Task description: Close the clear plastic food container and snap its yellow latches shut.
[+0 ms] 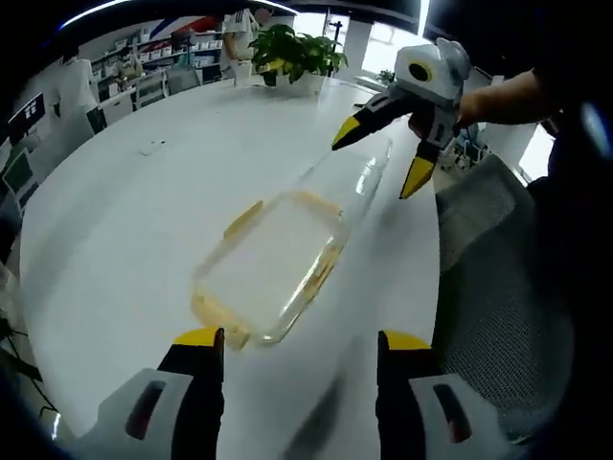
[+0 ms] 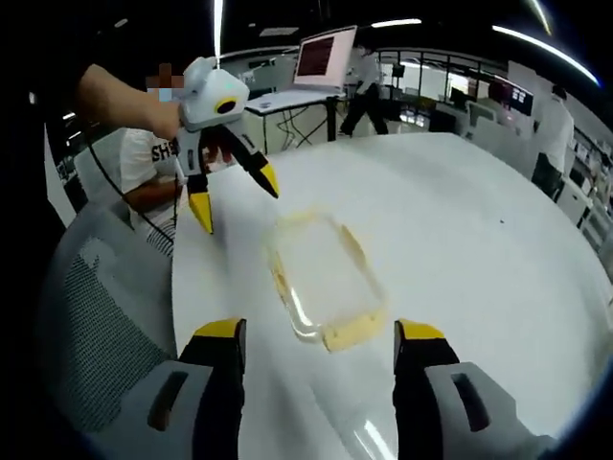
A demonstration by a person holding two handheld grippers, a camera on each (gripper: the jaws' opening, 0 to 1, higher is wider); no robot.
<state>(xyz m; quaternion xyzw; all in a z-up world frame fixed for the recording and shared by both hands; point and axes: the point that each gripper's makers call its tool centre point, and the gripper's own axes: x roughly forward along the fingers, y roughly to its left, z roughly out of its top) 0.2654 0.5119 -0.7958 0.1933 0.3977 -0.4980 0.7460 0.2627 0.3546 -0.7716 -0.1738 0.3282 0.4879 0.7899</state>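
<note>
We are holding both grippers above a round white table (image 1: 124,240), and the clear plastic container (image 1: 273,264) with its yellow latches (image 2: 356,331) is lying on the table between them, touching neither. In the left gripper view, our left gripper (image 1: 299,347) is hanging with its jaws spread wide and nothing between them. Our right gripper (image 2: 321,340) is gaping the same way just short of the container.
</note>
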